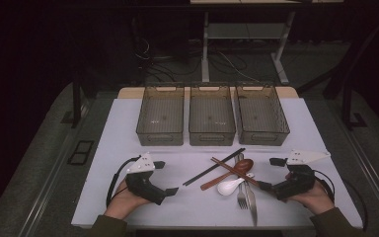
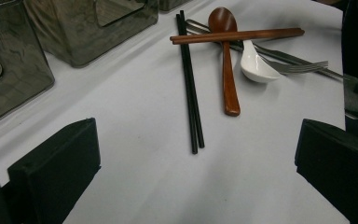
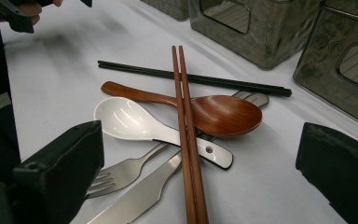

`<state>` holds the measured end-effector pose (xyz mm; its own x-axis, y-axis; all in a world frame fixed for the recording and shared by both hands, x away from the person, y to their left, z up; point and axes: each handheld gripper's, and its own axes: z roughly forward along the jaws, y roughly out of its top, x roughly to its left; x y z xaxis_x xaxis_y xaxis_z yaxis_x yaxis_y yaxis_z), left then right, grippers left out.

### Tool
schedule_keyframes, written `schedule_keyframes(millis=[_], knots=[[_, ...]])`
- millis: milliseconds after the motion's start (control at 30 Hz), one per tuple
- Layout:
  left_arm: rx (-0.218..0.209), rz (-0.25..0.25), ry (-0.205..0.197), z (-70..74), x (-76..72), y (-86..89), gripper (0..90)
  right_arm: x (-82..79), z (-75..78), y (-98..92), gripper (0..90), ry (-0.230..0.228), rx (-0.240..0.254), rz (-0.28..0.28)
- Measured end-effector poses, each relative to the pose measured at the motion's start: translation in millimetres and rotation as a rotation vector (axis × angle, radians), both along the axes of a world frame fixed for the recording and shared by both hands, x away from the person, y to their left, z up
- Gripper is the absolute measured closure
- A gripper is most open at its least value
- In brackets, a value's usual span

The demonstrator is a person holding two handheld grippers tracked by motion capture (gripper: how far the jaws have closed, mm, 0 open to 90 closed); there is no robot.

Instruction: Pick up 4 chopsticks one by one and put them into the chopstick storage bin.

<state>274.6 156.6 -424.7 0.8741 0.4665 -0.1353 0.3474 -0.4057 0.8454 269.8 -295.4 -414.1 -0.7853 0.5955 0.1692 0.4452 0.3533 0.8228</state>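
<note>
Jaws of both the left gripper (image 1: 170, 190) and right gripper (image 1: 263, 185) gape wide, holding nothing. Brown chopsticks (image 3: 186, 140) cross over the wooden spoon (image 3: 219, 114), with the white spoon (image 3: 135, 123), fork (image 3: 121, 175) and knife (image 3: 140, 198) just beside it.

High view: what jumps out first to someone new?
A crossed pile of cutlery lies mid-table: brown chopsticks over a wooden spoon, white spoon, fork and knife. Three empty bins line the far edge. Both grippers, left and right, flank the pile, open.
</note>
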Motion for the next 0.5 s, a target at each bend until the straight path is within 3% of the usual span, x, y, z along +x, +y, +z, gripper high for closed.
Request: schedule_keyframes(millis=[500], knots=[[0.003,-0.004,-0.001,-0.4,-0.3,-0.6,0.0,4.1,-0.4,-5.9,5.4,0.008,-0.029,-0.005]])
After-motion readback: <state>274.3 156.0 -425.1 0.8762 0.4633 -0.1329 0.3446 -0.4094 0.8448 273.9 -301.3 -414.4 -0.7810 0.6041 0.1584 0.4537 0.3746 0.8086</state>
